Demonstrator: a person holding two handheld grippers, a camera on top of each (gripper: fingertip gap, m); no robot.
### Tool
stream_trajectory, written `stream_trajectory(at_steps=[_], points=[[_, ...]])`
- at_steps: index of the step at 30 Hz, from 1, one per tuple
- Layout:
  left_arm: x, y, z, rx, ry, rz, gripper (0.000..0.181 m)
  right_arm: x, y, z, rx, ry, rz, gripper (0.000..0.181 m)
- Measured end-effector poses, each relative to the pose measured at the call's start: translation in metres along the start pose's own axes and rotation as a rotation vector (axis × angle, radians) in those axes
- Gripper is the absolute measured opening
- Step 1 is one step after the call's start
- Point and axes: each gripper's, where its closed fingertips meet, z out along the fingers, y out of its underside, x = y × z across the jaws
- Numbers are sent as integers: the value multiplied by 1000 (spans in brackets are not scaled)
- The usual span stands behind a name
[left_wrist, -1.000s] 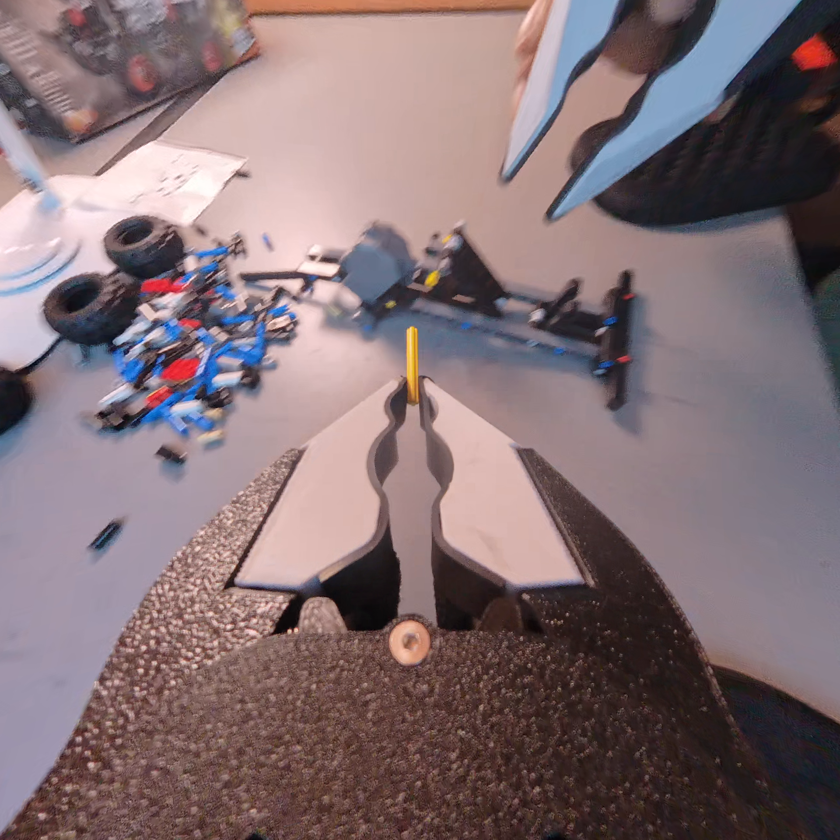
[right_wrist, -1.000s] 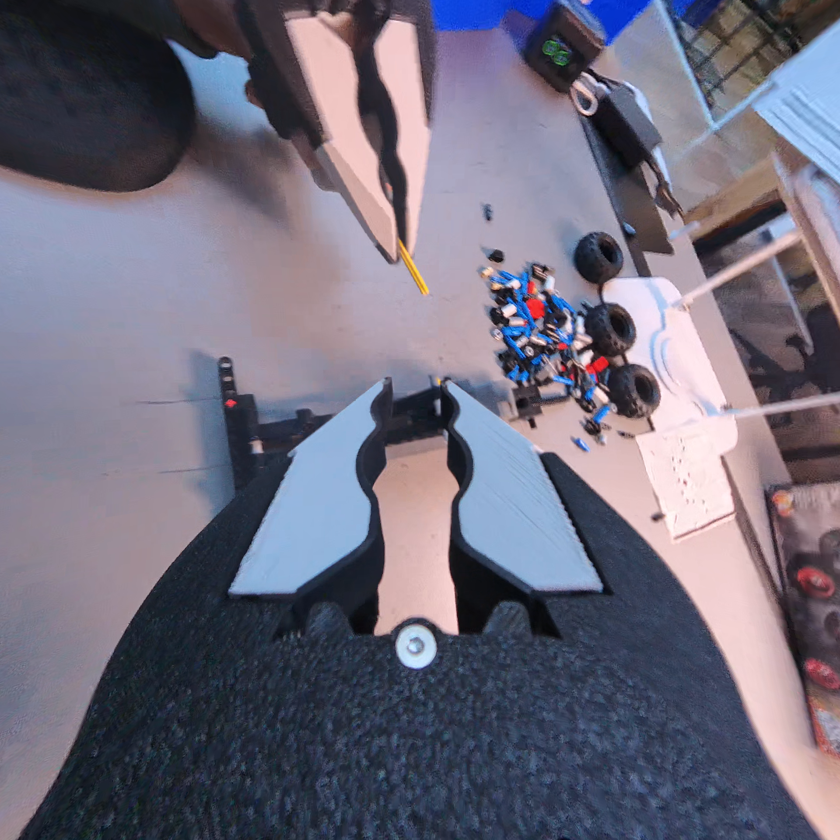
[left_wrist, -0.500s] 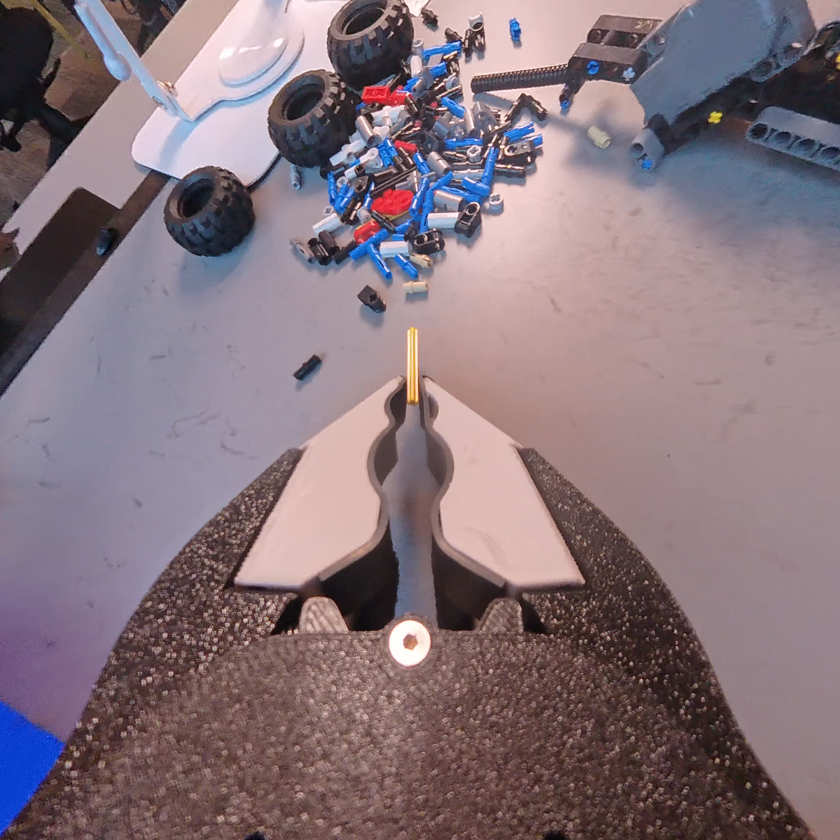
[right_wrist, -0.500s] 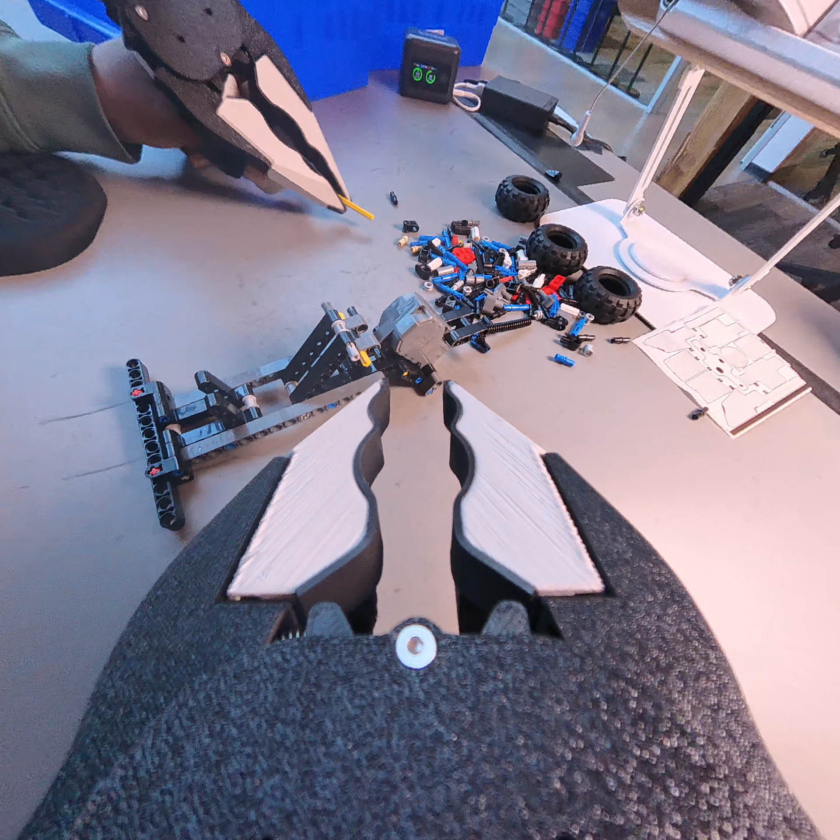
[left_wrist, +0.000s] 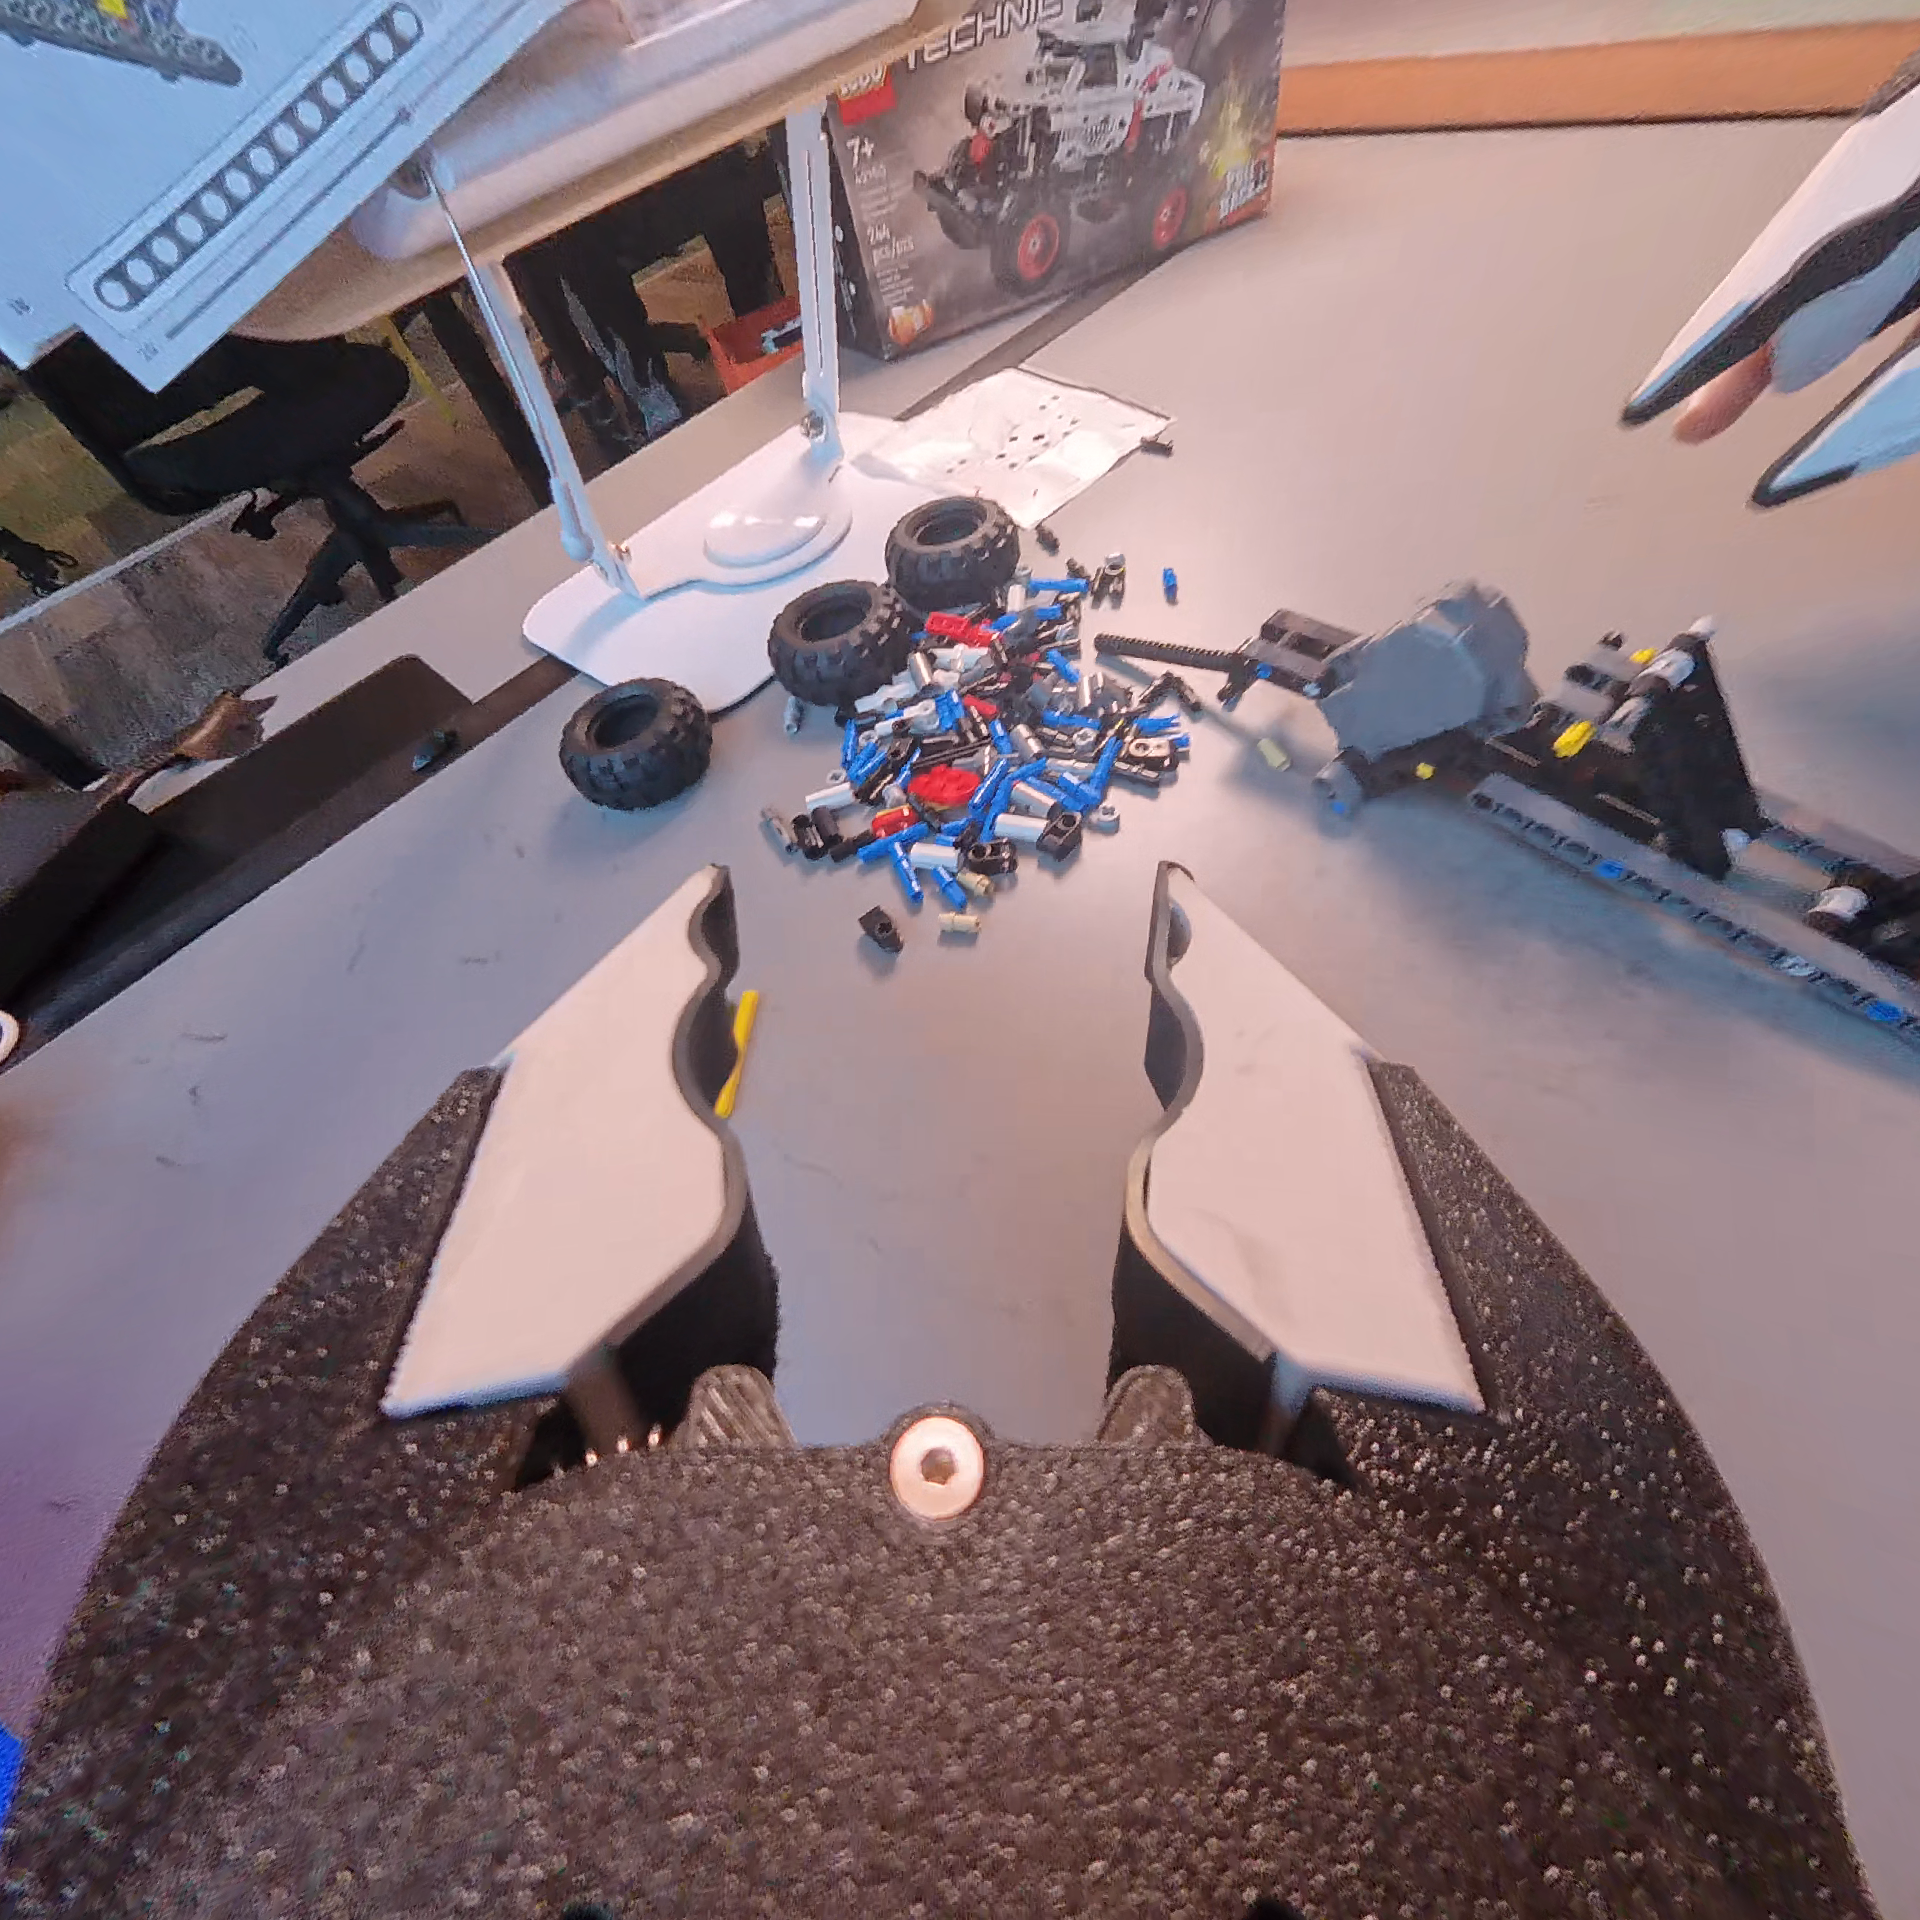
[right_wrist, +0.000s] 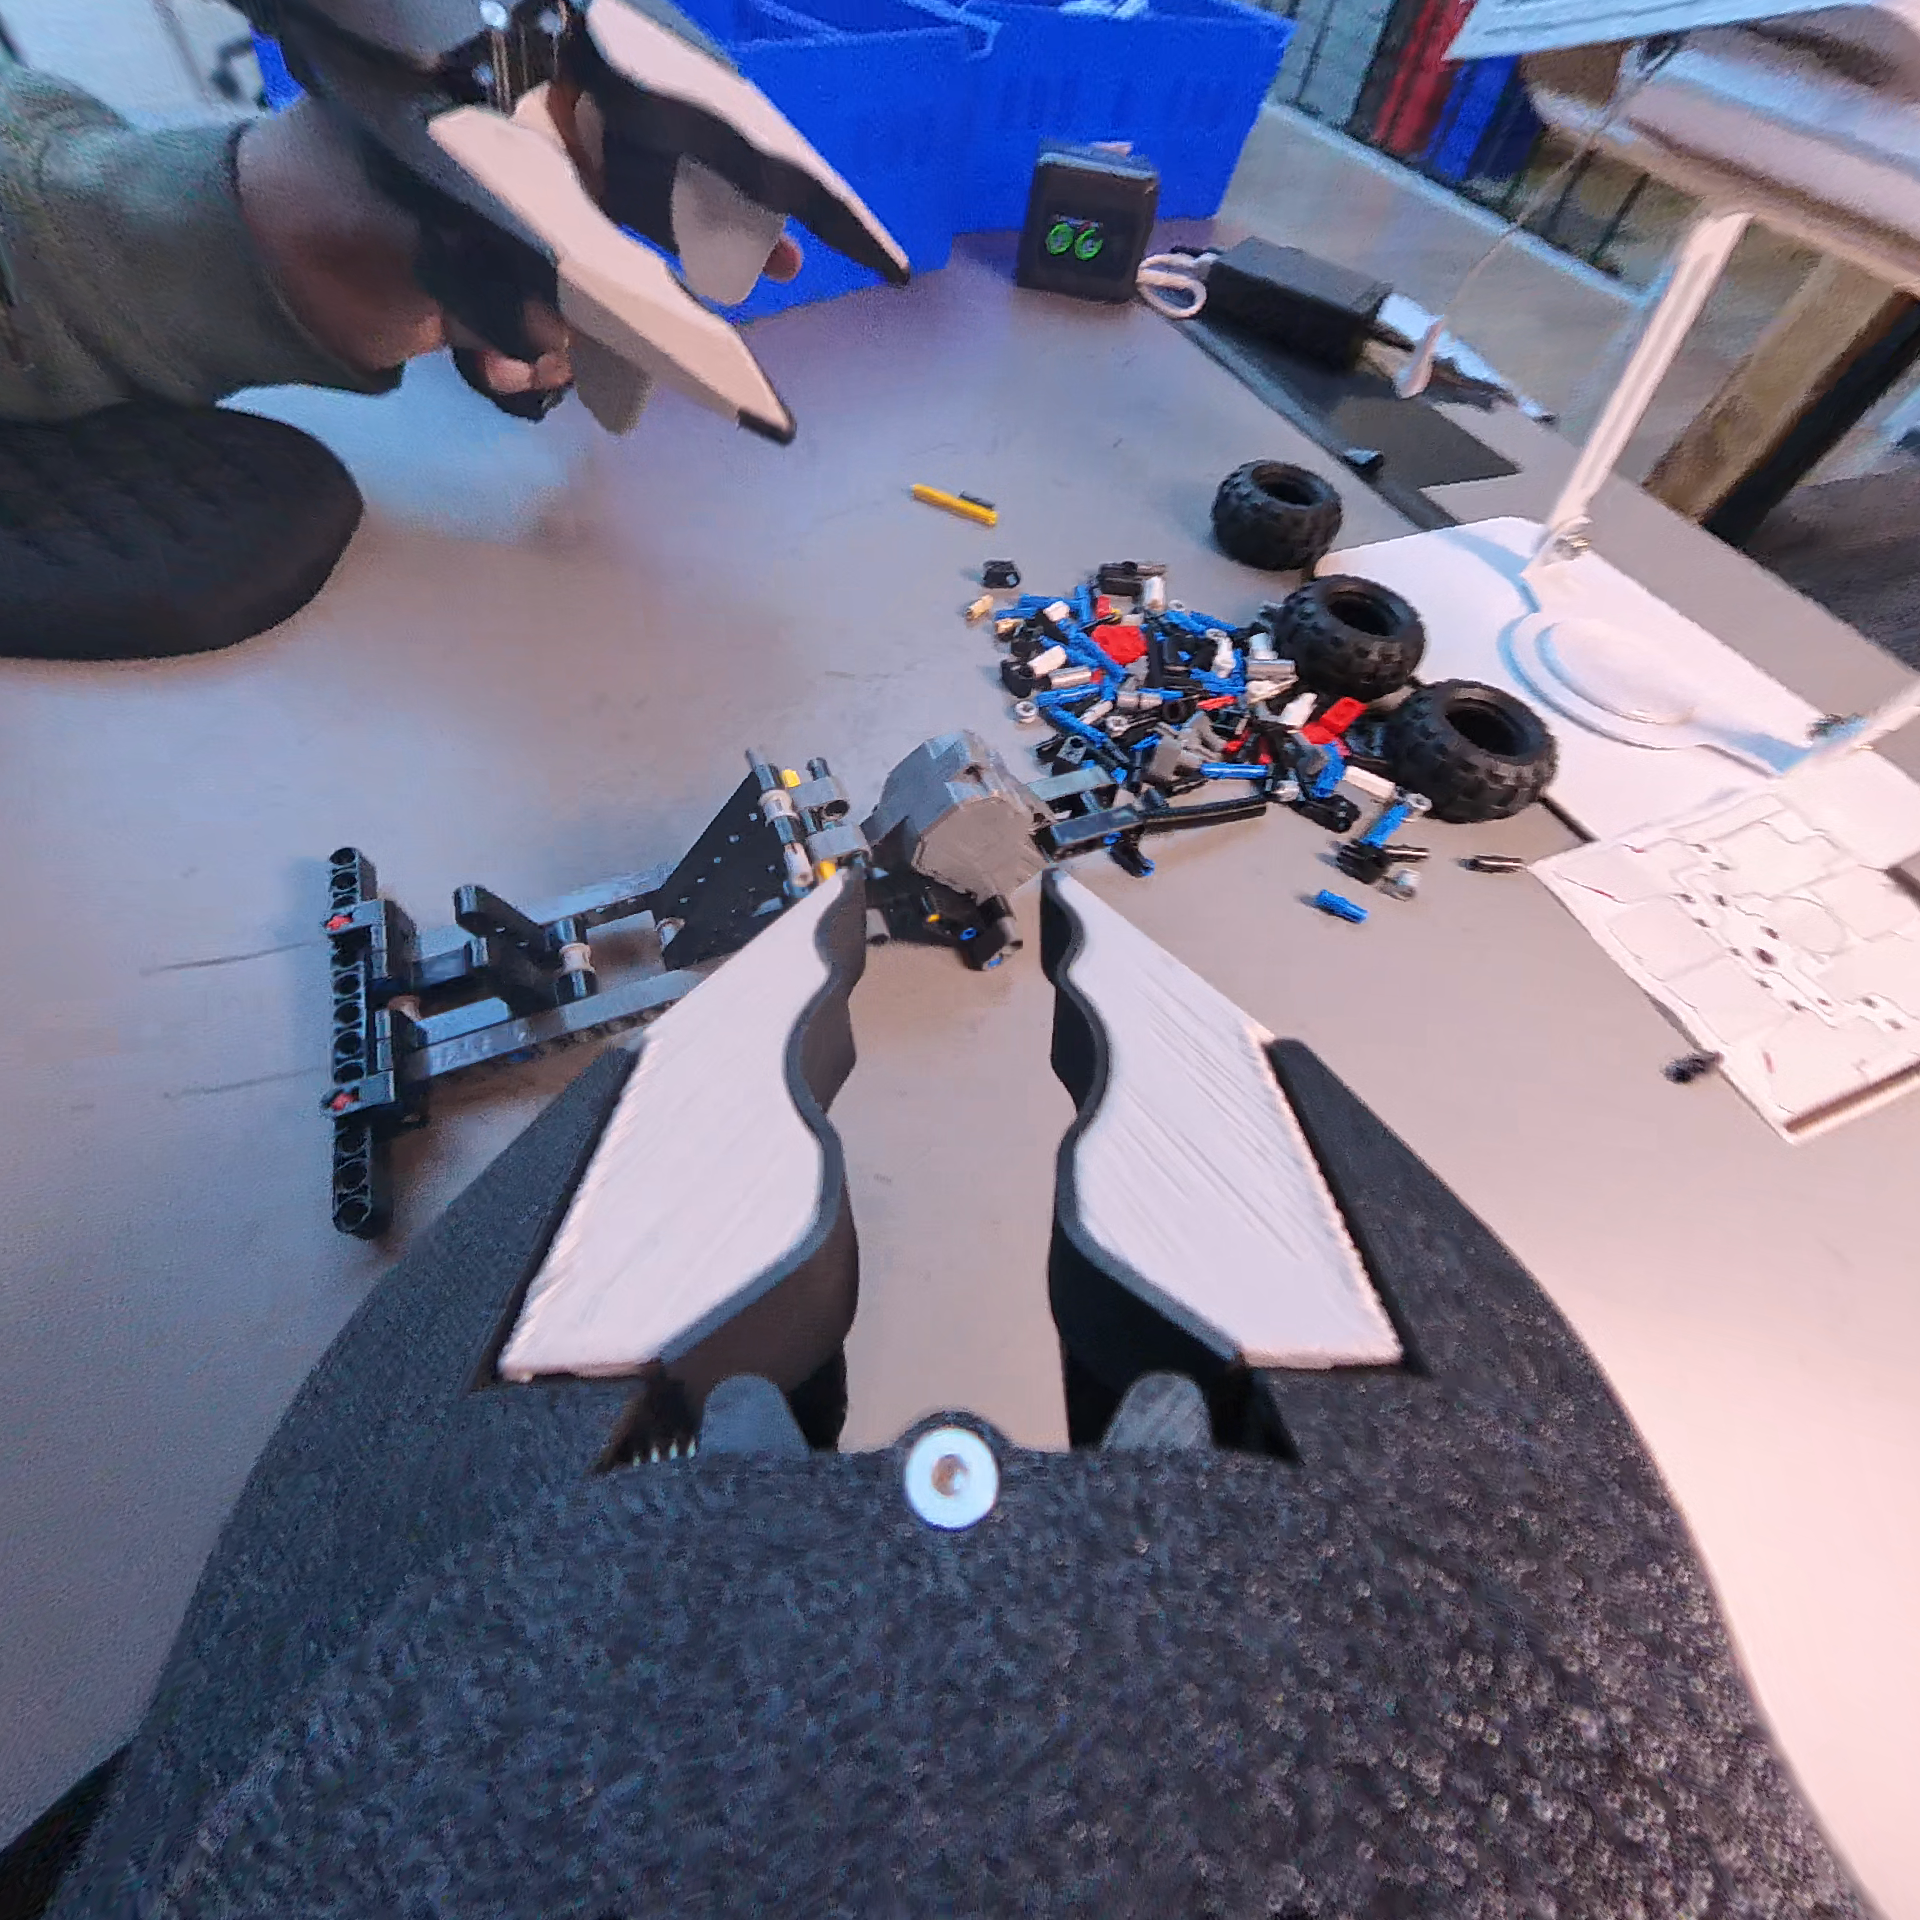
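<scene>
Yellow thin axle (left_wrist: 737, 1051) lies beside spread left claw (left_wrist: 940, 883).

A thin yellow axle (left_wrist: 737, 1051) lies flat on the grey table (left_wrist: 1455, 436), just short of the pile of small bricks (left_wrist: 987, 769), held by nothing. Beside that pile, a half-built black and grey chassis (right_wrist: 665, 935) lies lengthwise, its grey motor block (right_wrist: 966, 821) touching the pile's edge.

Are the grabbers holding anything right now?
No. The left gripper is wide open, and the yellow stick lies loose on the table. The right gripper is open and empty too.
</scene>
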Motion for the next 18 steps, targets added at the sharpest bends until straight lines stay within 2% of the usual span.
stream_trajectory(at_steps=[5, 7, 10, 12, 18], points=[[29, -20, 0, 45, 64, -56, 75, 5, -12, 28, -45, -121, 82, 33], [42, -24, 2, 61, 93, -73, 74, 3, -17, 41, -65, -204, 48, 46], [55, -23, 5, 47, 111, -54, 73, -10, -5, 46, -210, -407, -198, 58], [64, -25, 6, 53, 139, -61, 71, -7, -5, 46, -296, -484, -320, 60], [73, -23, 10, 62, 178, -56, 67, 7, 5, 47, -669, -612, -741, 69]])
